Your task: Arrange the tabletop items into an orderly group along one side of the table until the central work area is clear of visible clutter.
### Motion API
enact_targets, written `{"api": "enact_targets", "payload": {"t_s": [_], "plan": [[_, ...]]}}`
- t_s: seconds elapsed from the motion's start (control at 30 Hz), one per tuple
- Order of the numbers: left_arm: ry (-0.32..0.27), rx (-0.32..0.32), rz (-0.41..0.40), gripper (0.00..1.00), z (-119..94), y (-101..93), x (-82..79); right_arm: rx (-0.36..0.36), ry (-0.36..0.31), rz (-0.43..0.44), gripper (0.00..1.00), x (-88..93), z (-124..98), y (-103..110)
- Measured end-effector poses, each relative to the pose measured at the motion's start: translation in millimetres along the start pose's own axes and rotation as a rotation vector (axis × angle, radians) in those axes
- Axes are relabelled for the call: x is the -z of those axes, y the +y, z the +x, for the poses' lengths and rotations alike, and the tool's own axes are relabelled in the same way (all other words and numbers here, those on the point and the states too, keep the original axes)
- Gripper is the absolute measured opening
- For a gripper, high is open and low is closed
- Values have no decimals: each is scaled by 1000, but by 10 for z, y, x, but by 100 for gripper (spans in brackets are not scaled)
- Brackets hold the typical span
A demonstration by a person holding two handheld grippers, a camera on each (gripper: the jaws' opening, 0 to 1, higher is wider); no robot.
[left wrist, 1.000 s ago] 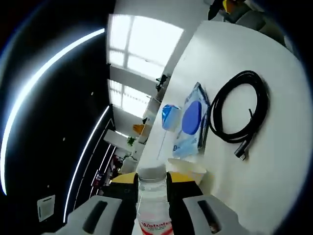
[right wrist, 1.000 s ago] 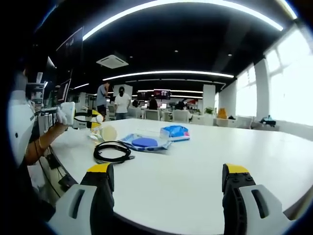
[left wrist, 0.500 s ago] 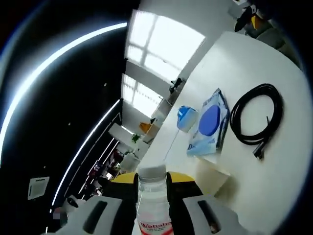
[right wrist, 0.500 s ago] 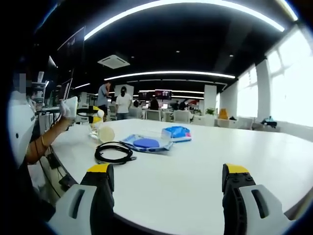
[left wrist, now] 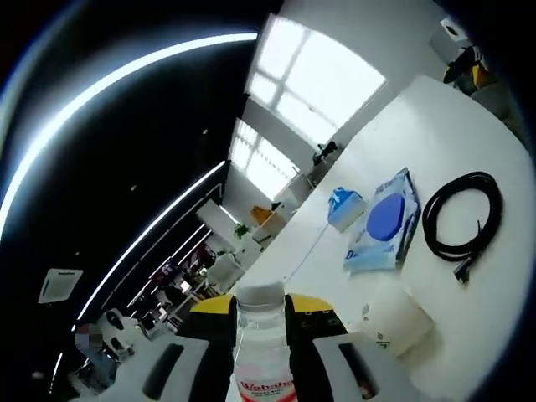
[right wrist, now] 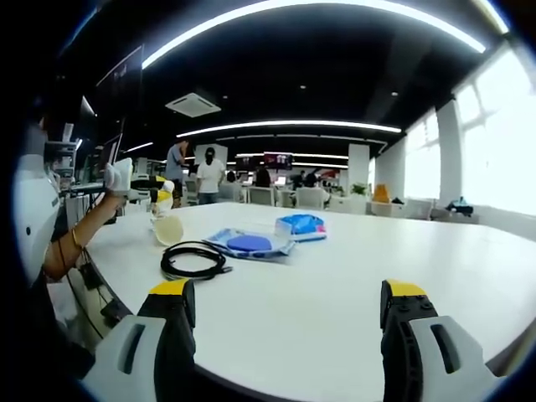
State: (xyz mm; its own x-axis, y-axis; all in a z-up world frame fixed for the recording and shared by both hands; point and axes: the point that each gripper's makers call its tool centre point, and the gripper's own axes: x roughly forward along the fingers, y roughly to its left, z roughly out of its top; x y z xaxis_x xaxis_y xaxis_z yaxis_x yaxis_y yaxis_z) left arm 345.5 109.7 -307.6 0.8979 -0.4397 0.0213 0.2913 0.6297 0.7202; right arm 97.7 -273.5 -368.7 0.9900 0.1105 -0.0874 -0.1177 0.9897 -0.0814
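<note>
white table (right wrist: 352,276) | left jaws grip clear white-capped bottle (left wrist: 261,335) | right jaws spread, empty

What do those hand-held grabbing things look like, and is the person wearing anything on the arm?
The right tool has two pale grey arms with dark slots, black inner pads and yellow tips. The left tool looks the same: grey arms, black pads, yellow tips. In the right gripper view, the person's hand wears a white glove, and a thin band circles the wrist.
</note>
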Motion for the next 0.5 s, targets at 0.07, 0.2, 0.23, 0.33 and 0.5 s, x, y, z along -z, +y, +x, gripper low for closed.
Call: {"api": "enact_targets", "payload": {"t_s": [0.07, 0.2, 0.23, 0.33, 0.5], "plan": [[2, -7, -11, 21, -2, 24, 16, -1, 2, 0, 89, 5, 4, 3], [6, -29, -47, 21, -12, 120, 64, -2, 3, -3, 89, 0, 5, 6], [5, -33, -59, 21, -14, 140, 74, -2, 3, -3, 89, -1, 4, 5], [-2, -50, -117, 21, -22, 243, 112, 3, -1, -2, 89, -11, 0, -5], [-23, -70, -213, 21, -42, 401, 178, 5, 3, -3, 89, -7, 11, 4]]}}
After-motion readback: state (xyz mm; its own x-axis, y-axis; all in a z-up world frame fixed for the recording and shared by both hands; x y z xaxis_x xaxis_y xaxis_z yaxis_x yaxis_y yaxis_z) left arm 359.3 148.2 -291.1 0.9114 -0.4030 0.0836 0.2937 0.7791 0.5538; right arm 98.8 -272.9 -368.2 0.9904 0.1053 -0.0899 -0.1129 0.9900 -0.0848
